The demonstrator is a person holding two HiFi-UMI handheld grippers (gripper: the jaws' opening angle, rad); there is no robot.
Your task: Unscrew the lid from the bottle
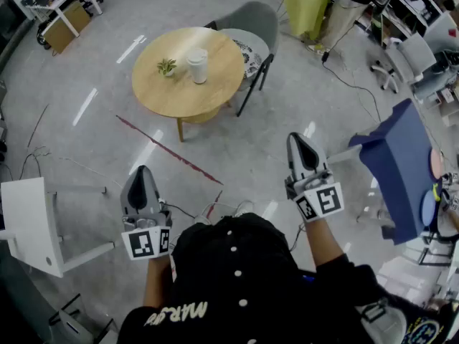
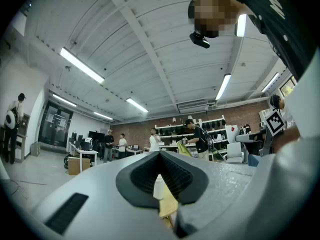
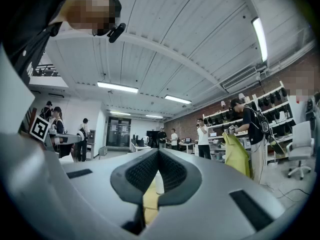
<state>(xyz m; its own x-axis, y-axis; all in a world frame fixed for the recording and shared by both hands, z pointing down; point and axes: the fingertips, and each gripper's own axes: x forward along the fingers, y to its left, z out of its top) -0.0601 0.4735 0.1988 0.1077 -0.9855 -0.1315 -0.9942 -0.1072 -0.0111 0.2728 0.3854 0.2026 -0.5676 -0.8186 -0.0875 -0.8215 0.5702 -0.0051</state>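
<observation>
Head view: your left tool (image 1: 141, 175) and right tool (image 1: 302, 142), jaws together and empty, hang well apart from the bottle (image 1: 197, 66) on the tabletop (image 1: 179, 92); lid apparently on, unscrewing not begun.

floor (image 1: 86, 63): grey, glossy, red tape line (image 1: 168, 150) ahead of me
table (image 1: 219, 70): round, wood
chair (image 1: 258, 20): grey, behind it
ceiling (image 2: 150, 29): white, strip lights (image 2: 82, 65)
far wall (image 2: 134, 131): brick

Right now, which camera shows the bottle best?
Head view. The bottle stands whole and upright on the round table, next to a small plant. The left gripper view and the right gripper view each show only a thin white sliver of it, seen past their shut jaws.
</observation>
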